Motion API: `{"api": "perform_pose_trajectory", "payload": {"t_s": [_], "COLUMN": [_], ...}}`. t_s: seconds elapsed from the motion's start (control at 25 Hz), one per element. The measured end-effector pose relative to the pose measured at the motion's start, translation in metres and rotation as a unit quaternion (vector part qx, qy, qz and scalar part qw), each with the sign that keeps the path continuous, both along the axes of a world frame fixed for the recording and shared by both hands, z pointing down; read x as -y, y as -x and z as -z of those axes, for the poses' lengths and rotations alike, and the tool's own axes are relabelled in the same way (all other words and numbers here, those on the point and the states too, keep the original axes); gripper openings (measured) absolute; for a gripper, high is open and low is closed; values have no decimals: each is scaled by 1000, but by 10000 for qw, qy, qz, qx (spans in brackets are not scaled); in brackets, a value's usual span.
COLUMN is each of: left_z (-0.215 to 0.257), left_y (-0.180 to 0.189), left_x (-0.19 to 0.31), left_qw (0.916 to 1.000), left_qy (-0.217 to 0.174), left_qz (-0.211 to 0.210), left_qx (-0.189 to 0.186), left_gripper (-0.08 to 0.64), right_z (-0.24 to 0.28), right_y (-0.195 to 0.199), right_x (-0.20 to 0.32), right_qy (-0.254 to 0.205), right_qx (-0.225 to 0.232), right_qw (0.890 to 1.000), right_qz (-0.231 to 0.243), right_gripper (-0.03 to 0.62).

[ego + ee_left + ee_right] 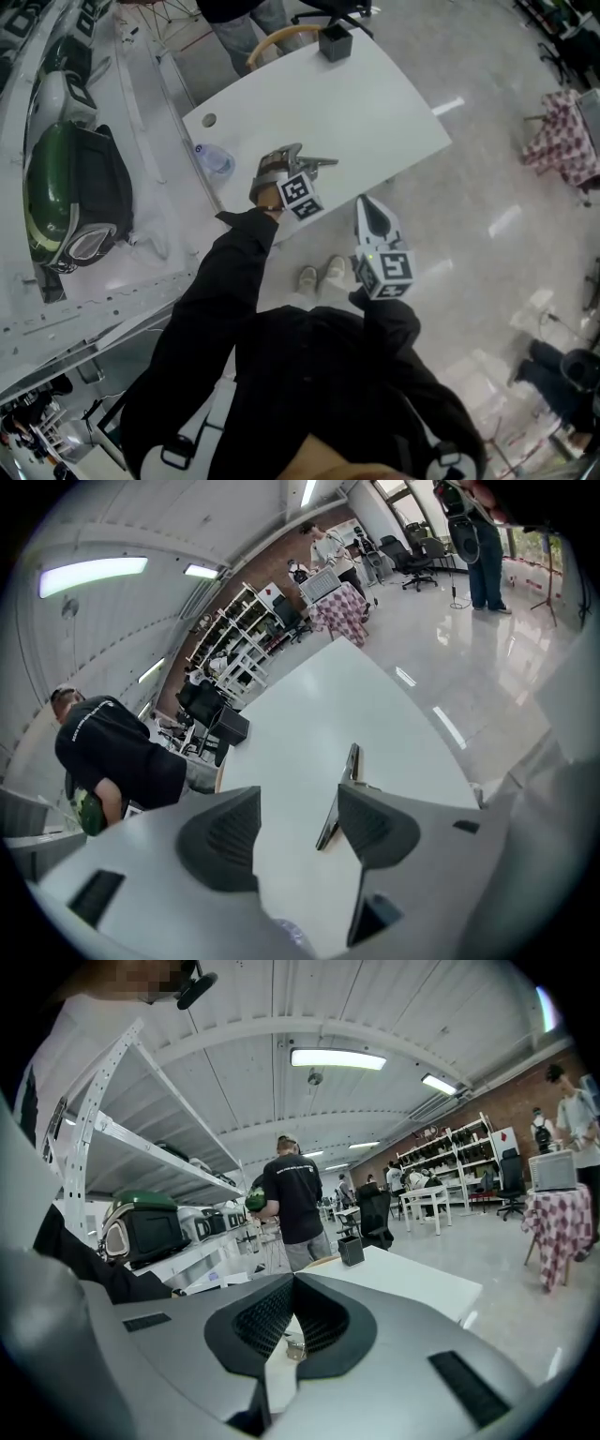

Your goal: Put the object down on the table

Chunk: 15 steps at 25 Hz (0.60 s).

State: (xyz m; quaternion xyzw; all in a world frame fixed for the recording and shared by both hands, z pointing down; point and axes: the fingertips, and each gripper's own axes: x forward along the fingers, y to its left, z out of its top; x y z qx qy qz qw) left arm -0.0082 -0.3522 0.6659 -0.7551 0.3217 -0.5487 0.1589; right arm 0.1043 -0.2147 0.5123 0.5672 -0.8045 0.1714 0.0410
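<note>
A slim dark bar point(339, 797) lies on the white table point(309, 714), just off the inner edge of my left gripper's right jaw. The left gripper point(298, 803) is open, with bare tabletop between its jaws; whether the jaw touches the bar I cannot tell. In the head view the left gripper point(305, 156) hovers over the table's point(375, 103) near edge, with the bar point(322, 162) at its tips. My right gripper point(365, 202) is held off the table over the floor, its jaws closed together on nothing. The right gripper view shows those jaws point(292, 1283) meeting at the tips.
A clear plastic bottle point(216, 161) stands at the table's left edge by the left gripper. A black box point(335, 42) sits at the far end, near a person point(292, 1199). White shelving with green and black devices point(70, 187) runs along the left.
</note>
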Motion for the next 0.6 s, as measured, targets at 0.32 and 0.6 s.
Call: {"api": "perform_pose_trajectory", "payload": {"t_s": [0.32, 0.6], "left_z": [26, 64], "left_y": [5, 6], "left_x": [-14, -22], "left_qw": [9982, 9851], "left_qy": [-43, -81], "left_qz": [335, 853], "left_qx": [-489, -1491], "left_gripper": [239, 203], "right_z": [16, 32], "right_y": [1, -2], "right_x": [-11, -11], "right_qy": [-122, -318], "right_qx": [-65, -108], "right_qw": [9999, 9994], "right_qz": [-10, -11], "right_gripper": [2, 2]}}
